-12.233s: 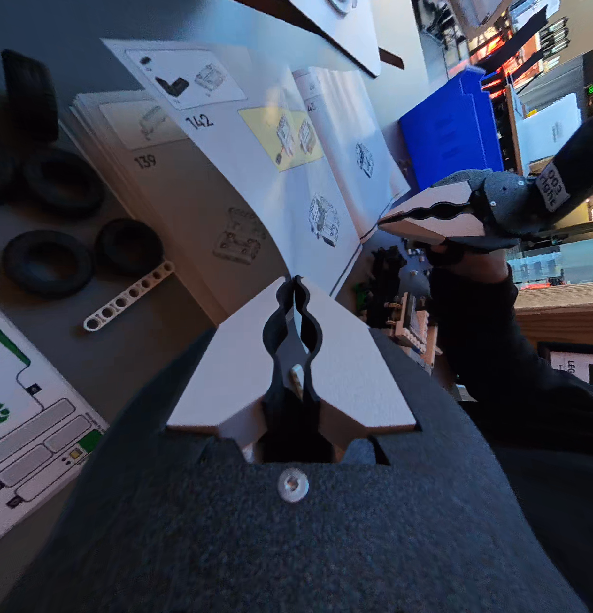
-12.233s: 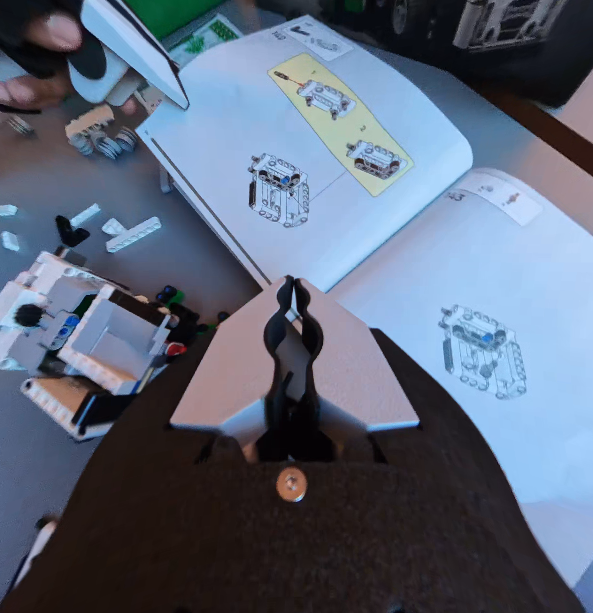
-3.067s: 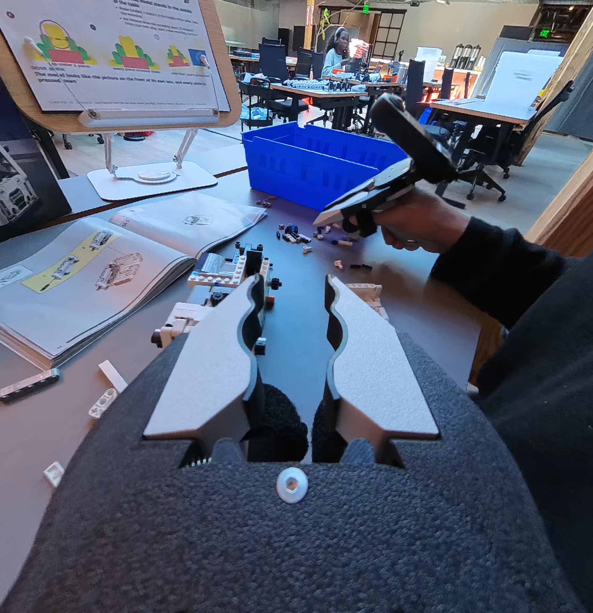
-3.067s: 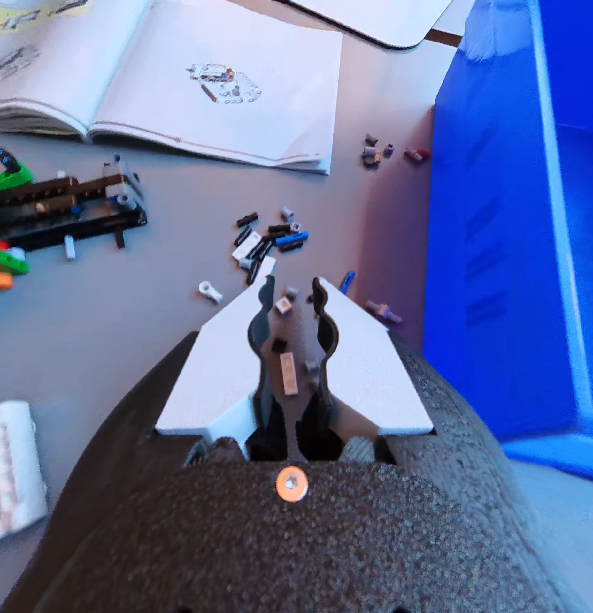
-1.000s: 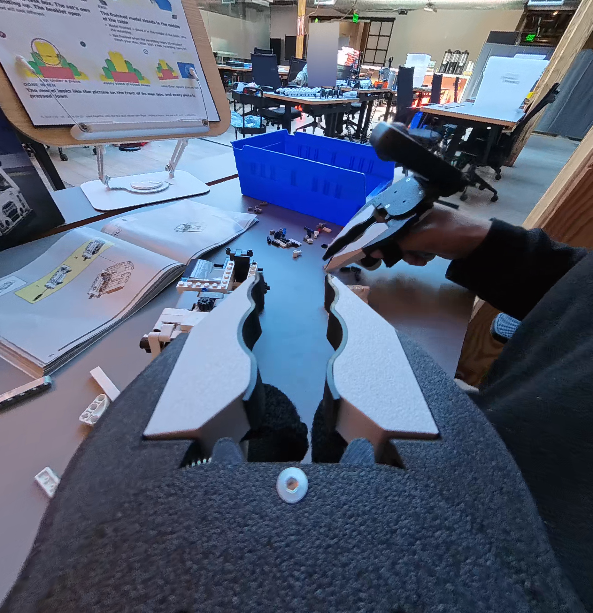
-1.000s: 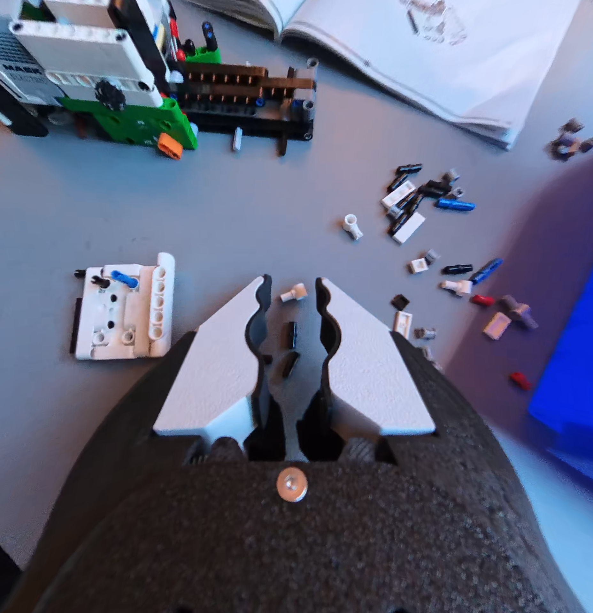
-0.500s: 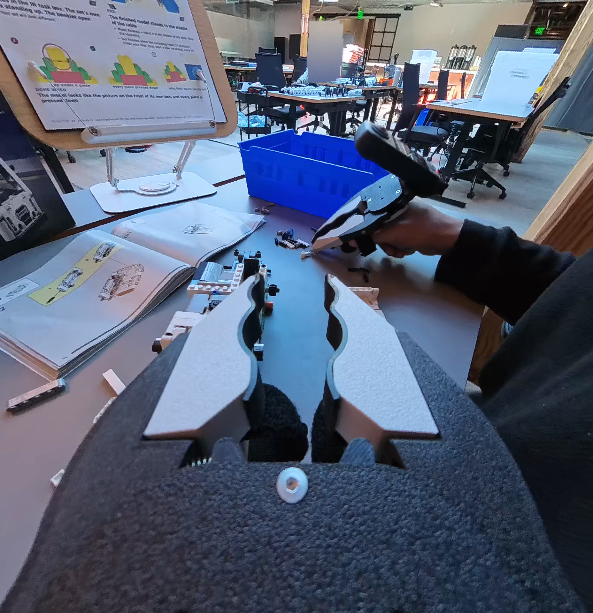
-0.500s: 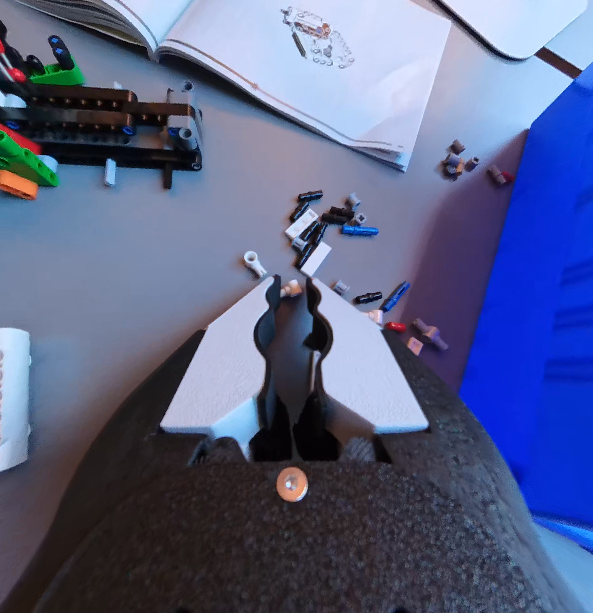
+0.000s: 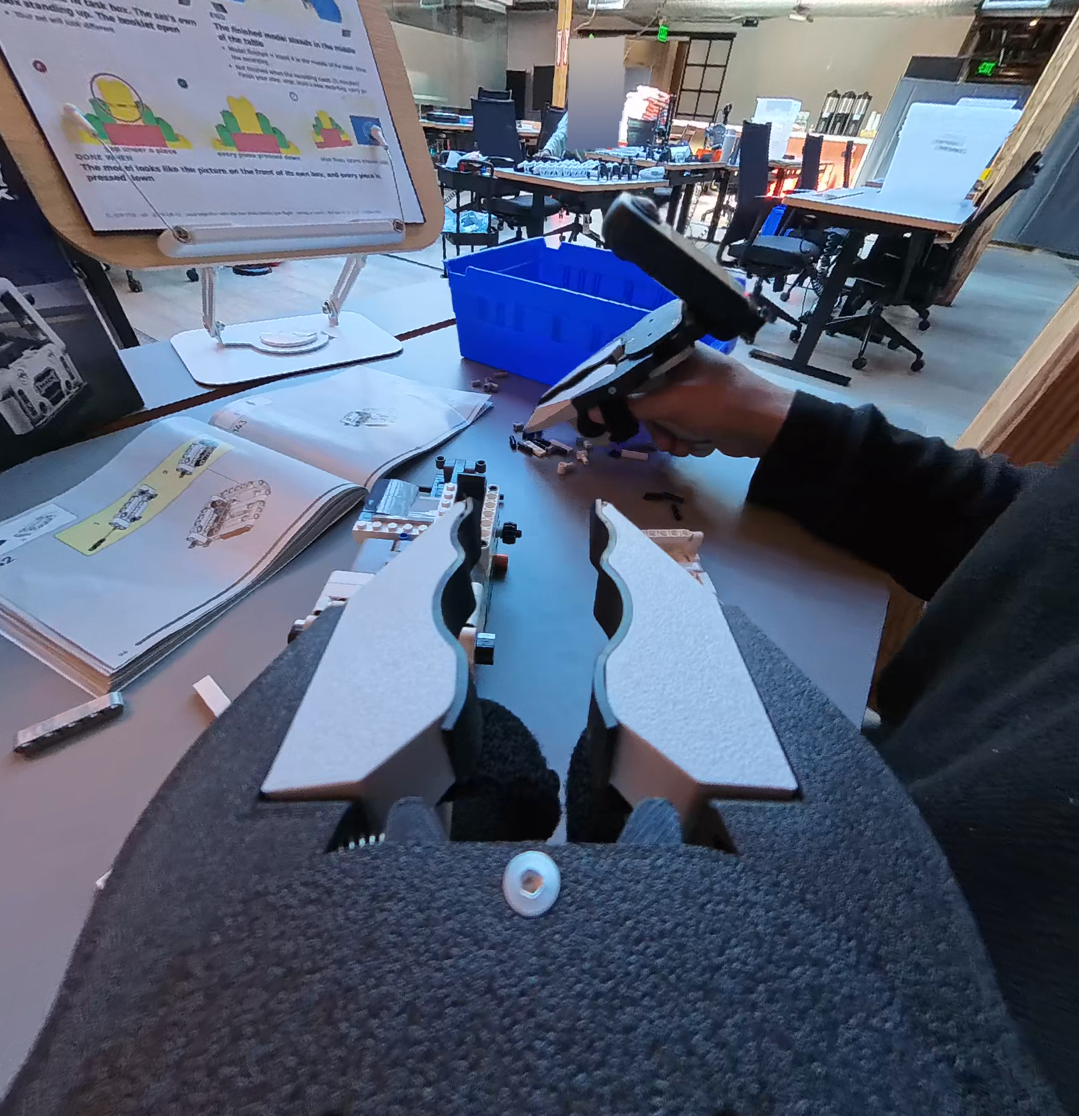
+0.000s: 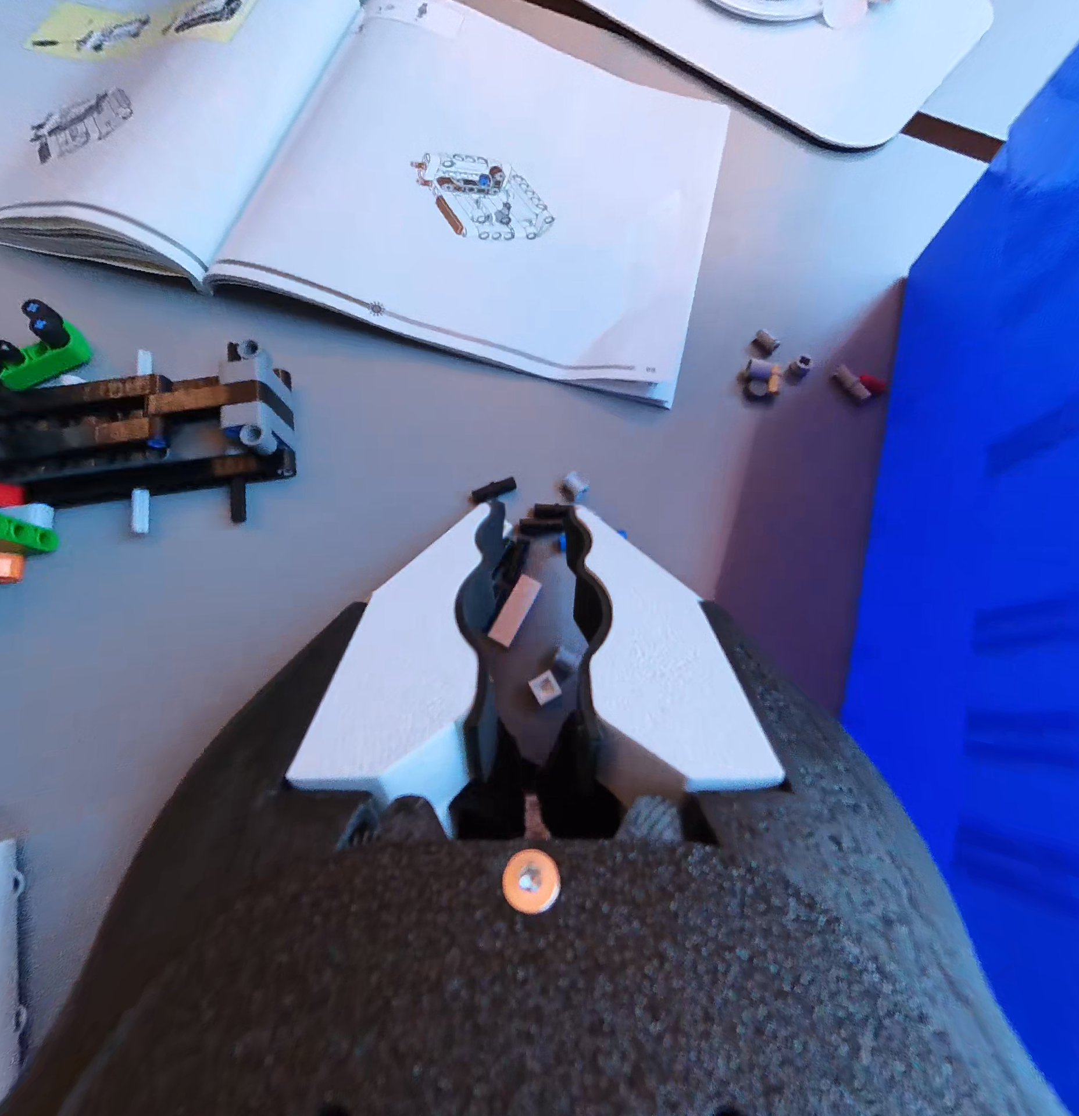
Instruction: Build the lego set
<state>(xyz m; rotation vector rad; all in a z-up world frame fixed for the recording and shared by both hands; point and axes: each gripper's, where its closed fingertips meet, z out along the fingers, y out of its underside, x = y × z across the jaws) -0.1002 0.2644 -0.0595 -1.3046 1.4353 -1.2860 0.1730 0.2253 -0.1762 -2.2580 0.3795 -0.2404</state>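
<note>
My left gripper (image 9: 532,507) is open and empty, held above the table. Its left finger partly hides a partly built white, grey and black lego model (image 9: 428,513). My right gripper (image 10: 534,513) is open with a narrow gap, tips down on a pile of small loose pieces (image 10: 549,513). Black pins, a white flat piece (image 10: 513,610) and a small grey piece (image 10: 546,688) lie between its fingers, none gripped. The left wrist view shows this gripper (image 9: 534,423) in a hand over the same pile (image 9: 555,450). The model's black, brown and green chassis (image 10: 132,423) lies to the left.
An open instruction booklet (image 9: 162,513) lies left of the model and also shows in the right wrist view (image 10: 464,211). A blue bin (image 9: 543,314) stands behind the pile, close on the right (image 10: 1008,483). A sheet stand (image 9: 223,121), a loose grey beam (image 9: 69,721) and a few small pieces (image 10: 766,374) are nearby. One gripper's finger ends stand about 30 centimetres off the other's. About 25 centimetres separates my left fingertips from the loose grey beam (image 9: 69,721).
My right gripper has moved away from the white subassembly toward the blue bin and come down onto the pile of small pieces. My left gripper has stayed open and shifted only a little.
</note>
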